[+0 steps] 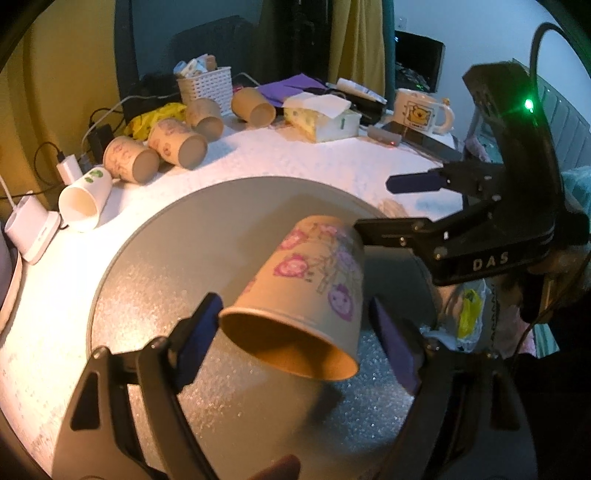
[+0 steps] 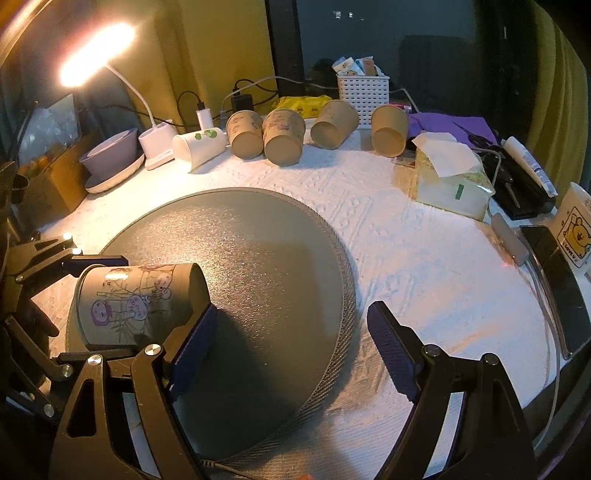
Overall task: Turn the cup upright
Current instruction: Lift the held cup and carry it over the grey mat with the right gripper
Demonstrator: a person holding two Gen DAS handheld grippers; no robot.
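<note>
Blue-padded fingers [image 1: 199, 339] of the left gripper [image 1: 295, 343] clasped the printed paper cup [image 1: 310, 284] near its rim, mouth toward the camera, tilted above the grey round mat [image 2: 280, 236]; the right gripper [image 2: 291, 350] stood wide apart, holding nothing, at about three o'clock of the cup.

Brown cup [image 1: 314, 284], pink-purple cartoon print

Yellow wall [image 2: 221, 44] behind, dark window [image 2: 388, 33] beside it, yellow curtain [image 1: 356, 37] hanging at the edge. White textured tablecloth [image 2: 406, 258] over the table — round grey mat [image 2: 258, 258] at centre. Lit by a glowing desk lamp [image 2: 98, 51] — warm, bright.
</note>
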